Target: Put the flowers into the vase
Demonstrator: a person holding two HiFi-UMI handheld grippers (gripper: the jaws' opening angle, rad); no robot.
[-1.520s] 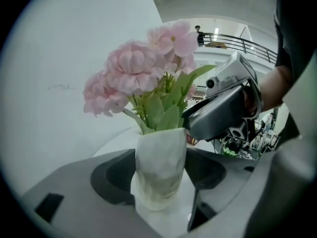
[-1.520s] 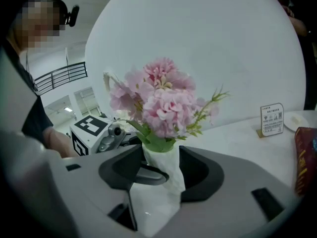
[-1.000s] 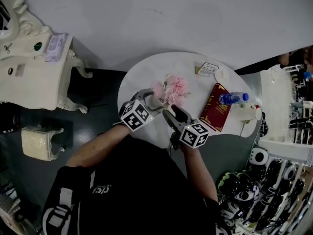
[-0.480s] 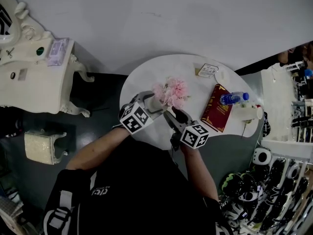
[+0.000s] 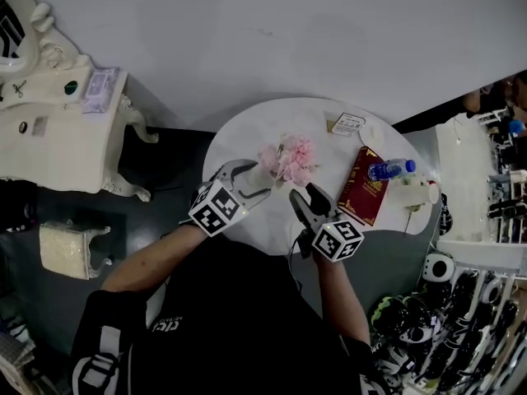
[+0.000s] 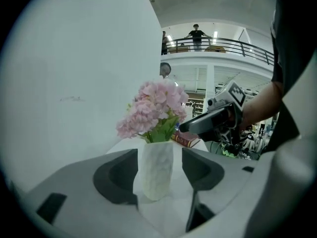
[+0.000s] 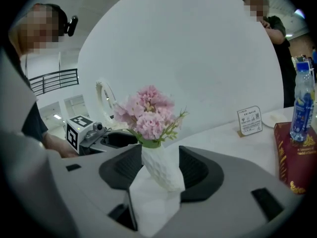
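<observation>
Left gripper (image 5: 256,179) farther from upright vase (image 6: 157,170)

A round white table (image 5: 247,138) carries a white vase (image 6: 157,170) of pink flowers (image 5: 290,156) near its middle. A small sign card (image 5: 348,124), a red book (image 5: 362,189) and a water bottle (image 5: 391,169) stand towards one edge.

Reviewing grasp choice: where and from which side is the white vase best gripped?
Take the white vase by its mid-body, below the rim, coming in level from the side. It stands upright on the table, and the pink flowers spread over its mouth, so a top approach would likely crush them.
</observation>
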